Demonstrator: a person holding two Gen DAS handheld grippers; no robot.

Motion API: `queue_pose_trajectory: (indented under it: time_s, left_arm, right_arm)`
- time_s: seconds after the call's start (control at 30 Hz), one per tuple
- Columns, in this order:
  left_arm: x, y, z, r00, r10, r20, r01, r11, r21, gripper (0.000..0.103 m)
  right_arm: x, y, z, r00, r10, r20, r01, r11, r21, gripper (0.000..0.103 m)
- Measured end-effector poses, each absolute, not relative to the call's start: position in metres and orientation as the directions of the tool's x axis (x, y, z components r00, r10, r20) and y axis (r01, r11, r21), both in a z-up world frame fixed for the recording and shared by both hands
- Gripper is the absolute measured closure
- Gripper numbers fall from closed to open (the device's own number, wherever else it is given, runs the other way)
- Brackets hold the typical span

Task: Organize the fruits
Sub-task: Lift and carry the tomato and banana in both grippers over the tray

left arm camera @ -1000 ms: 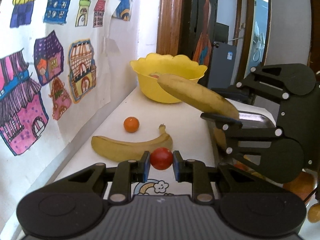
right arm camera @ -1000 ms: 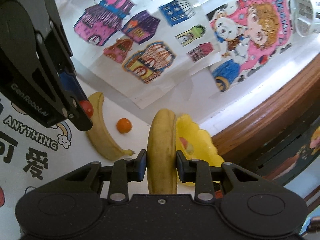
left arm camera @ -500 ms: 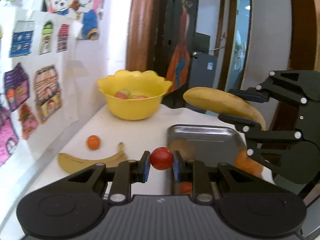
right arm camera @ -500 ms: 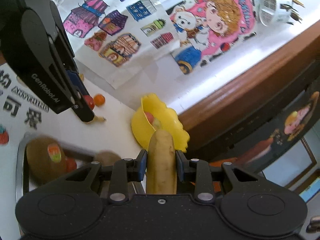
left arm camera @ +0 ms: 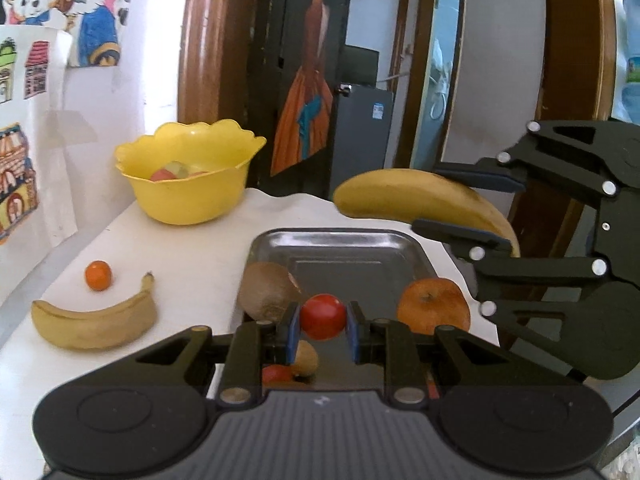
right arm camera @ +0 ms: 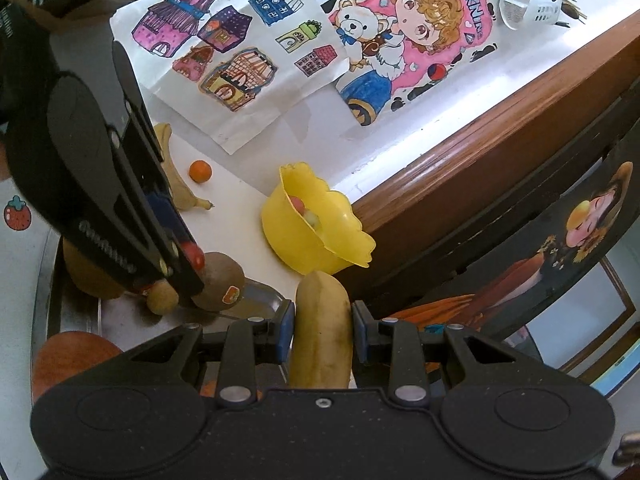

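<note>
Through the left wrist camera we are seeing our left gripper [left arm camera: 323, 334] clenching a cherry tomato [left arm camera: 322, 316] between its blue pads, holding it in the air over the near end of a metal tray [left arm camera: 340, 250] that is sitting on the white table [left arm camera: 192, 256]. In the tray a kiwi [left arm camera: 269, 290] is lying at the left near corner, an orange [left arm camera: 434, 310] at the right near side, and a small tan fruit [left arm camera: 306, 358] with another red one [left arm camera: 276, 374] beside it are showing under our fingers. To the right, our right gripper [left arm camera: 476, 210] is gripping a banana [left arm camera: 420, 200], which is hanging level above the tray's far right corner. On the table to the left a second banana [left arm camera: 96, 318] is lying, with a small orange fruit [left arm camera: 98, 275] just behind it, and a yellow bowl [left arm camera: 188, 176] holding a few fruits is standing farther off near the wall. Through the right wrist camera we are looking down the clasped banana [right arm camera: 322, 328], our right gripper [right arm camera: 322, 330] squeezing it on both sides. The yellow bowl [right arm camera: 316, 232] is lying just beyond its tip, and the left gripper [right arm camera: 188, 258] with the cherry tomato [right arm camera: 196, 255] is hovering at the left over the kiwi [right arm camera: 218, 280] and the small tan fruit [right arm camera: 162, 299]. The second banana [right arm camera: 176, 178] and the small orange fruit [right arm camera: 200, 171] are lying farther away, below the children's drawings [right arm camera: 240, 52] on the wall.
</note>
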State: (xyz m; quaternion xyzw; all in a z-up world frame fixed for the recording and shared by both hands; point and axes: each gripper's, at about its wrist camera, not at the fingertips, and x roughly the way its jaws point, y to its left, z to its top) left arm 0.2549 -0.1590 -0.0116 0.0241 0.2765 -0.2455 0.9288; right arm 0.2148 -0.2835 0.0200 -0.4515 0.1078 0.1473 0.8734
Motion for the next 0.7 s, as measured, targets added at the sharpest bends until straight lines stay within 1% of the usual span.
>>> queue_pose_trajectory:
  time_s: [0.3,0.7]
  left_arm:
    - [0.26,-0.168,-0.023,0.707,-0.439,-0.554,0.477,0.875,-0.084,0.077]
    - [0.262,-0.172,-0.032,0.691,-0.439,-0.574,0.482,0.872,-0.087,0.077]
  right_arm:
    - [0.218,-0.28,0.006,0.92,0.187,-0.344,-0.39,0.529,-0.754,0.07]
    - [0.224,-0.282,-0.001,0.907,0.19,-0.377,-0.418,0.526,-0.741,0.07]
